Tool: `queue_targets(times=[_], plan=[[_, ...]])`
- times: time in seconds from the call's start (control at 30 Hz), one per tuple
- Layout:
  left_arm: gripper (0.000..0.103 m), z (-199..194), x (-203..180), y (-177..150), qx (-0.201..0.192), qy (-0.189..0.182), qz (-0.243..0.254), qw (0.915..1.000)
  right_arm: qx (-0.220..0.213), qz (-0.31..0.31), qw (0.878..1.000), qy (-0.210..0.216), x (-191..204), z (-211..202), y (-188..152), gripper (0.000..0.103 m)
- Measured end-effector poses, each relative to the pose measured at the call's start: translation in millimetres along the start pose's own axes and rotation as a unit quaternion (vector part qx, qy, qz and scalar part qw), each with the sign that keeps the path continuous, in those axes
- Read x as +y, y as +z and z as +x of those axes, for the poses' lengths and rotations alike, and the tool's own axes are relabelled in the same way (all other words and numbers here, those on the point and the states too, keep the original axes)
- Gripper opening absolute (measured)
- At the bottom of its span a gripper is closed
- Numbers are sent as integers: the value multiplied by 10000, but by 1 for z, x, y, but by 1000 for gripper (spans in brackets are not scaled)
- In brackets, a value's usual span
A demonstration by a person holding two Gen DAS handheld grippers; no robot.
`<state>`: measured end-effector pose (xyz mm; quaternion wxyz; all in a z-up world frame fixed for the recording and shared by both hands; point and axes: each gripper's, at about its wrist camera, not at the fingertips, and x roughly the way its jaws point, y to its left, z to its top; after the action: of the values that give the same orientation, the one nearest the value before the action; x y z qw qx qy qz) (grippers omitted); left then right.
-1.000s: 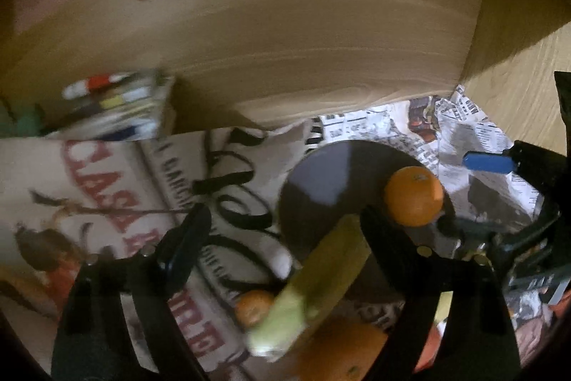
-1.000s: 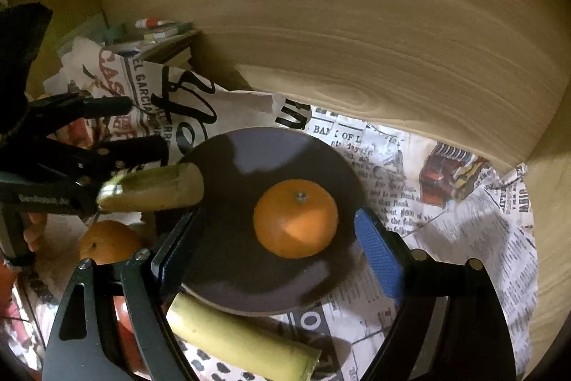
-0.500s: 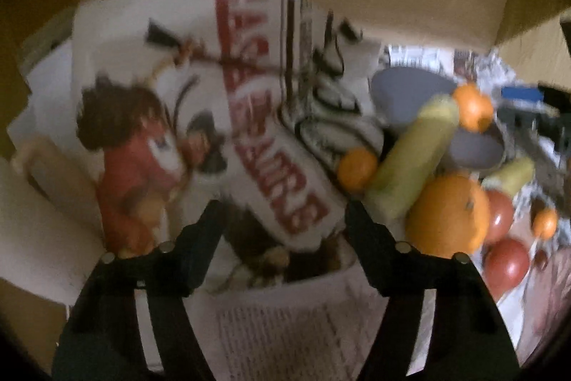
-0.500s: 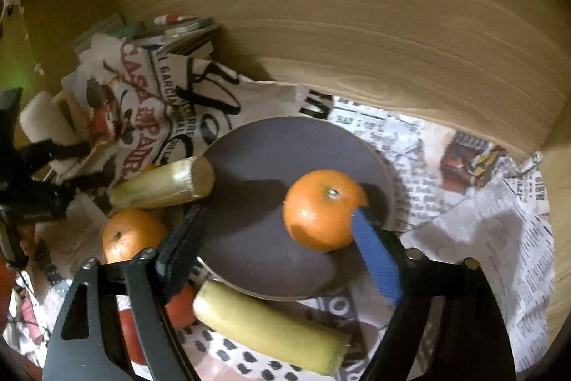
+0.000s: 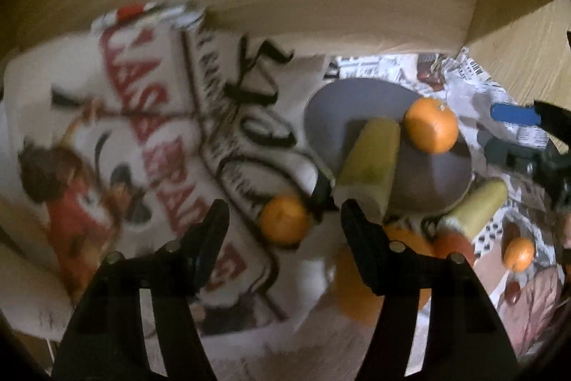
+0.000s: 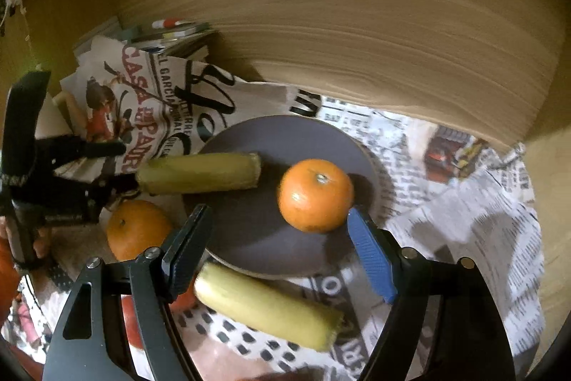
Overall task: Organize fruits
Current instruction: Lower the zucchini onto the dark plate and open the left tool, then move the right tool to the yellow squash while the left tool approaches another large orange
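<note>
Two corn cobs show in the left view; one (image 5: pixel 369 163) now lies released on the plate (image 5: pixel 332 102), the left hand-held gripper (image 5: pixel 283 231) spread, lately narrowing, empty. Right view: right hand-held gripper (image 6: pixel 278 238) spread, lately narrowing, nearer the plate's one orange (image 6: pixel 316 195).

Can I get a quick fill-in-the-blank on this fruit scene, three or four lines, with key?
1. The round fruit resting on the grey plate is an ____.
2. The finger pad on the right gripper beside the orange is coloured ____.
3. The banana lies with one end on the plate and the other end towards the ____ gripper.
4. The second banana lies off the plate, on ____.

Missing words: orange; blue; left; newspaper
</note>
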<state>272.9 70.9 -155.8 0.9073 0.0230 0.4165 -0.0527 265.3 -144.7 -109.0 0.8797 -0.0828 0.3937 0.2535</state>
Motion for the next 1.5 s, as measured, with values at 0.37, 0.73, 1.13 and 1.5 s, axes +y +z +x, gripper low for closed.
queue_targets(times=[0.37,0.73,1.13,1.5], plan=[[78,-28,-6,-16,-95,-235,-231,9994,379,396,9981,292,-10,-1,-32,76],[85,-26,-29,-42,38,-432,-6,9991,642,86,9978,109,13,17,-42,98],[83,-6,-35,-43,104,-631,-136,9979,902,89,9958,-120,18,34,-37,103],[67,-21,-31,-53,52,-848,-151,9963,996,2,9949,128,18,32,-38,91]])
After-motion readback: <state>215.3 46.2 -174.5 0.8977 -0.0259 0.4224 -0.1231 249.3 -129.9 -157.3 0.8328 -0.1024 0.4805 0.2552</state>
